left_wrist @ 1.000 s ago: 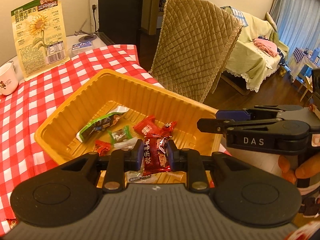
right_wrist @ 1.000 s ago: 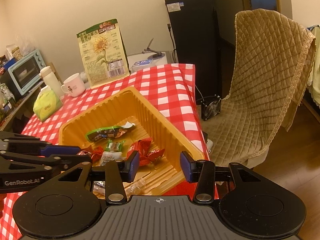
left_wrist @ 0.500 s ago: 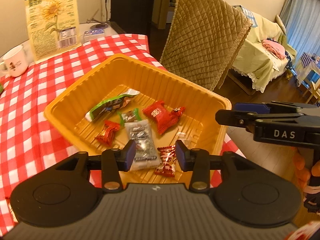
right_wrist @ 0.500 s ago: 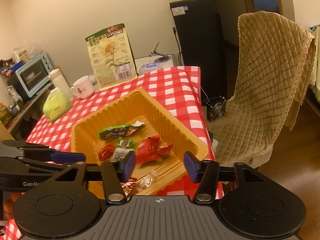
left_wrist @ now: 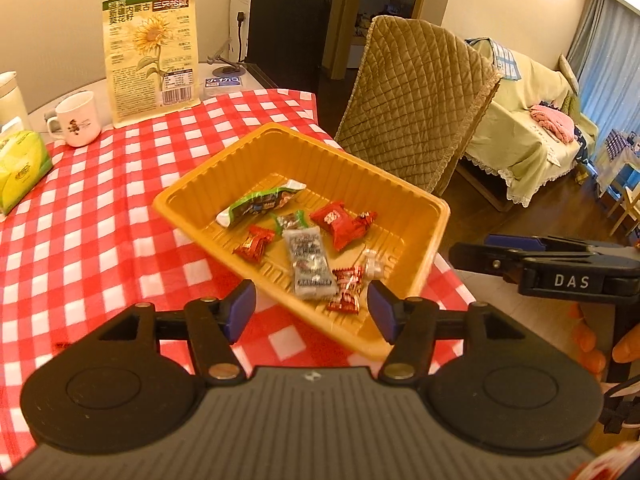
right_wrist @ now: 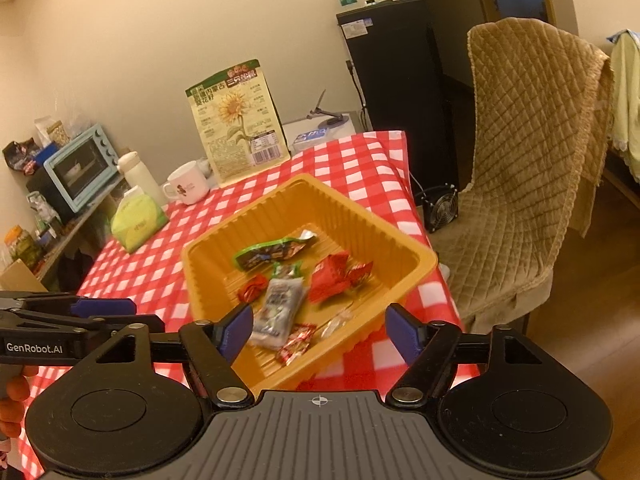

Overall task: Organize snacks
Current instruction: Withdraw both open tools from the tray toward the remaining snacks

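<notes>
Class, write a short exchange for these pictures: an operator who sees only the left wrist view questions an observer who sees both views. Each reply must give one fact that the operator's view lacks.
Operator: What stands beyond the table's left edge?
Observer: A blue oven on a side shelf.
Operator: Does the right hand-held gripper hold a snack?
Observer: No. Its jaws are opening, and there is nothing between them.
</notes>
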Action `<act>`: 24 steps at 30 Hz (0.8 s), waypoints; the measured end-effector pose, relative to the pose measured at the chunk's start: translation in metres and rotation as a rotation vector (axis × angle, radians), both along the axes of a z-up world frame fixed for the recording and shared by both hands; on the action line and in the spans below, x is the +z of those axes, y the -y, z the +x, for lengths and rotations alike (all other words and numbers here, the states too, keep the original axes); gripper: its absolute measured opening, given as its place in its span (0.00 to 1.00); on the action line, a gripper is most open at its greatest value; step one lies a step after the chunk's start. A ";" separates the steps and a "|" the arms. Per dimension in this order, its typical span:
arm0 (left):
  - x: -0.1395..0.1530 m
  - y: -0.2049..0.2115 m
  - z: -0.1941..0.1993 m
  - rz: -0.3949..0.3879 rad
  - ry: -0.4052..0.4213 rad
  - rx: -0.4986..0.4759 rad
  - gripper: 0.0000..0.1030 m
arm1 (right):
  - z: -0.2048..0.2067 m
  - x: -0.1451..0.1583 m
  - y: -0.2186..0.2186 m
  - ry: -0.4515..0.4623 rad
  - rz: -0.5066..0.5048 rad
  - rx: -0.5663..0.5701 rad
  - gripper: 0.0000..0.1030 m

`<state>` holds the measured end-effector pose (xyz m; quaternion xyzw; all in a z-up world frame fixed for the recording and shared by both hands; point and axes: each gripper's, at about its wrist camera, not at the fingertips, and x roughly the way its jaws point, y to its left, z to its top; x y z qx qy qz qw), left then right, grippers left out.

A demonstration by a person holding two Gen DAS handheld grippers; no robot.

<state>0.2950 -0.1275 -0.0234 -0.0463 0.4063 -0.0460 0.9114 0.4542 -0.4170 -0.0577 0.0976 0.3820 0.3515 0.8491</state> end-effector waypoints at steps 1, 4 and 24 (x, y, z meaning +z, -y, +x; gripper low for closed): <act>0.001 -0.003 -0.006 -0.004 0.000 0.001 0.58 | -0.006 0.002 0.001 0.000 0.000 -0.004 0.73; 0.003 -0.012 -0.028 -0.020 0.002 -0.004 0.59 | -0.027 0.009 0.004 0.005 -0.006 -0.024 0.75; -0.002 -0.117 -0.194 -0.032 -0.037 -0.002 0.61 | -0.200 0.004 -0.050 -0.078 -0.106 -0.055 0.76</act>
